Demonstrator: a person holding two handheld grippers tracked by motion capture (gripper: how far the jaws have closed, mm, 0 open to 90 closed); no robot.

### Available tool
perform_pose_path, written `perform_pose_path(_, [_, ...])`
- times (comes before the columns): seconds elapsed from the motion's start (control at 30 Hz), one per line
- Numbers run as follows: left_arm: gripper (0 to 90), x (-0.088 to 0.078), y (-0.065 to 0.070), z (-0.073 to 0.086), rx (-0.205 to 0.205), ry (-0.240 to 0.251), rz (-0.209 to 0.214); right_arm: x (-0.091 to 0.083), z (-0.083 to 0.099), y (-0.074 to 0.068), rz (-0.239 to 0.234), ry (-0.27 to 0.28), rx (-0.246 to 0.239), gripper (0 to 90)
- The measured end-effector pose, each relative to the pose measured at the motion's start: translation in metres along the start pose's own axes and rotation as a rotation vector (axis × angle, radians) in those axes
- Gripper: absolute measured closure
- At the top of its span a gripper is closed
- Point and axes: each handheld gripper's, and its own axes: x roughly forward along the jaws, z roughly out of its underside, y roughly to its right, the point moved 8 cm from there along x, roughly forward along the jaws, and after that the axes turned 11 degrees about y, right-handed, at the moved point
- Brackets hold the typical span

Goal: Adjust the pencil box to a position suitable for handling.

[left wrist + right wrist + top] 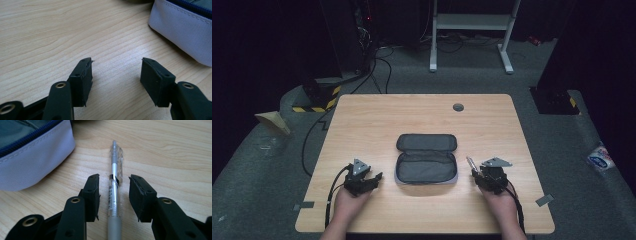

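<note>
An open grey pencil case with a blue zip lies at the middle of the wooden table, its lid folded back. My left gripper rests to the left of it, open, with bare wood between its fingers. The case's pale side lies off to that gripper's upper right. A silver and clear pen lies flat on the table, just right of the case. My right gripper is open and straddles the pen, with a gap on each side. The pen's tip pokes out ahead of the right gripper.
A grey round grommet sits near the table's far edge. Grey tape tabs mark the front corners. Beyond the table are floor cables, a white stand and a yellow-black striped base.
</note>
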Motion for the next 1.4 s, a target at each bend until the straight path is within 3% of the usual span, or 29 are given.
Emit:
perform_pose_path(0.13, [42.8, 0.0000, 0.0002, 0.0000, -0.003, 0.000, 0.000, 0.0011, -0.0004, -0.0004, 0.007, -0.012, 0.009, 61.0])
perform_pose_path(0.27, [42.8, -0.0001, 0.0000, 0.0001, 0.000, -0.002, 0.000, 0.0029, 0.0007, -0.0024, 0.014, -0.045, 0.020, 56.3])
perform_pose_path(0.3, [42.8, -0.0001, 0.0001, 0.0001, -0.001, -0.001, 0.000, 0.0033, 0.0008, -0.0030, 0.024, -0.042, 0.000, 57.1])
perform_pose_path(0.4, [42.8, -0.0001, 0.0001, 0.0001, -0.002, -0.001, 0.000, 0.0031, 0.0005, -0.0055, 0.030, -0.047, -0.013, 62.8])
perform_pose_path(0.63, [42.8, -0.0001, 0.0000, 0.0001, 0.000, -0.001, 0.002, 0.0008, 0.0020, -0.0036, 0.033, -0.041, 0.005, 77.4])
perform_pose_path(0.83, [42.8, -0.0002, -0.0002, 0.0001, 0.003, -0.002, 0.000, -0.0001, 0.0024, -0.0046, 0.022, -0.038, -0.025, 78.3])
perform_pose_path(1.13, [42.3, 0.0001, 0.0002, 0.0000, 0.001, 0.000, 0.002, -0.0014, 0.0014, -0.0073, 0.010, -0.035, -0.022, 78.5])
perform_pose_path(1.4, [38.1, 0.0003, -0.0006, 0.0003, -0.005, -0.005, -0.008, -0.0060, -0.0051, -0.0096, -0.005, 0.000, -0.020, 78.5])
